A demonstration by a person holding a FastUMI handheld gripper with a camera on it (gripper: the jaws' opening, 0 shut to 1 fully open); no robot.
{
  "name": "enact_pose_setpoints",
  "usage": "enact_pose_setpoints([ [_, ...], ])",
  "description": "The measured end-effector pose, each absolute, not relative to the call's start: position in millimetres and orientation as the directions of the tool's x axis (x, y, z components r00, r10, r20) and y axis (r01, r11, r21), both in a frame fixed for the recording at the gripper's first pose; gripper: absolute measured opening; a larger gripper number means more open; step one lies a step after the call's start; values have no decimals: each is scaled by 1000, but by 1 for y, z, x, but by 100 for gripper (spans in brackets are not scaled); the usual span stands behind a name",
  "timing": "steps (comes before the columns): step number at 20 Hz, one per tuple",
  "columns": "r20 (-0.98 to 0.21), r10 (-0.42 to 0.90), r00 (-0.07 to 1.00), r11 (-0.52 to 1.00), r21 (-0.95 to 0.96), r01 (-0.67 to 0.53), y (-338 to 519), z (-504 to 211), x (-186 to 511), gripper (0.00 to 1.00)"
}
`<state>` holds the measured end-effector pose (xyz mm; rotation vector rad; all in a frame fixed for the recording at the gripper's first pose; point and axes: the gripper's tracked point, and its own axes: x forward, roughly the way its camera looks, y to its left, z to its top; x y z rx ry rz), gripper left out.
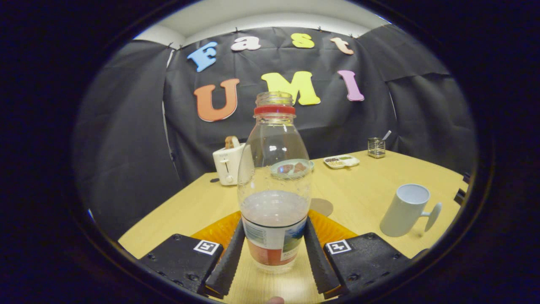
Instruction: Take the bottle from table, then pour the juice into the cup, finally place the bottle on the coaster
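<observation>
Black cloth walls enclose a booth with a light wooden table (371, 185) at its centre.

Item 1: bottle (273, 185), clear plastic, upright, uncapped, with a red ring at the neck and a label round the lower body. Pale liquid fills roughly the lower third. It stands between the two fingers of the gripper (273, 253); the jaws are closed to a narrow gap, both fingers pressing the labelled sides. Whether the base touches the table cannot be told.

Item 2: cup (406, 210), pale, with a side handle, open mouth up, appearing tilted in the fisheye view. It stands on the table to the right of the bottle, well apart from it.

Item 3: coaster (321, 206), round, brownish, flat on the table just beyond the bottle, partly hidden behind it.

Item 4: toaster (228, 165), white, with a slice of bread in the slot, at the far left of the table.

Item 5: plate (291, 168) with brown food pieces, seen through the bottle.

Item 6: divided tray (341, 161) with small food portions, beyond the plate.

Item 7: small glass holder (376, 147) with a utensil standing in it, near the far edge.
</observation>
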<state>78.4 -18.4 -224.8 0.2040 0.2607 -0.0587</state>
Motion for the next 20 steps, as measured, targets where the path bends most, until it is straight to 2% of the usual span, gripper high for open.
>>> enact_pose_setpoints([
  [5,-247,-19,969,923,368,112,-28,-196,76,76],
  [10,-216,17,976,797,592,117,-39,-182,75,76],
  [20,-173,2,985,377,912,159,-78,-192,82,75],
])
